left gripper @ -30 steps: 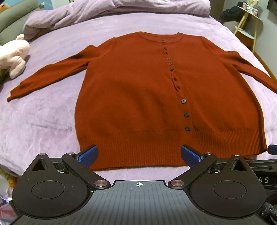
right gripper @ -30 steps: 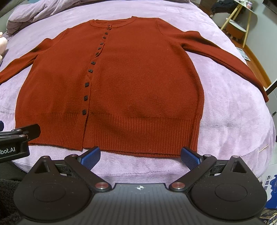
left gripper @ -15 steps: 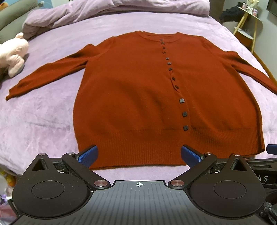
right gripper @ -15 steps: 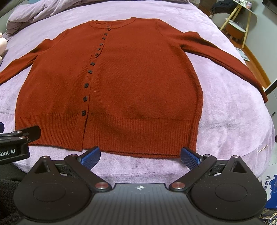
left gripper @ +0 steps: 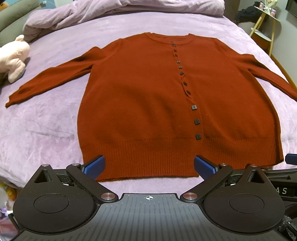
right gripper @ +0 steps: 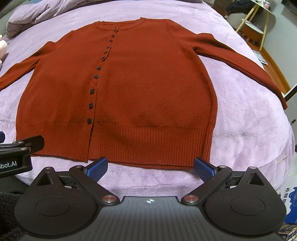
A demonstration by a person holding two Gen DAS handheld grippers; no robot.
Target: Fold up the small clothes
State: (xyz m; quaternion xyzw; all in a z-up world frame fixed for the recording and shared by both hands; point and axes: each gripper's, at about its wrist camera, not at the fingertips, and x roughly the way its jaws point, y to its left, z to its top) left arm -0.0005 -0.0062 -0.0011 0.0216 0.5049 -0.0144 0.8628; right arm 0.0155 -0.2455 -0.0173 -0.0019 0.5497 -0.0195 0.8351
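Observation:
A rust-red buttoned cardigan (left gripper: 141, 103) lies flat, front up, on the lilac bed, sleeves spread out to both sides; it also shows in the right wrist view (right gripper: 152, 89). My left gripper (left gripper: 148, 166) is open and empty, its blue pads over the left half of the ribbed hem. My right gripper (right gripper: 150, 167) is open and empty, just in front of the hem's right half. The left sleeve cuff (left gripper: 11, 101) lies far left, the right sleeve (right gripper: 241, 63) runs to the bed's right edge.
A pink plush toy (left gripper: 14, 57) lies at the bed's left edge. A bunched lilac duvet (left gripper: 111, 9) lies beyond the collar. A small stand (right gripper: 254, 29) is off the right side. The left gripper's body (right gripper: 16, 153) shows at the right view's left edge.
Both grippers have crept slightly forward and left toward the hem. The cardigan has not moved and both grippers stay open.

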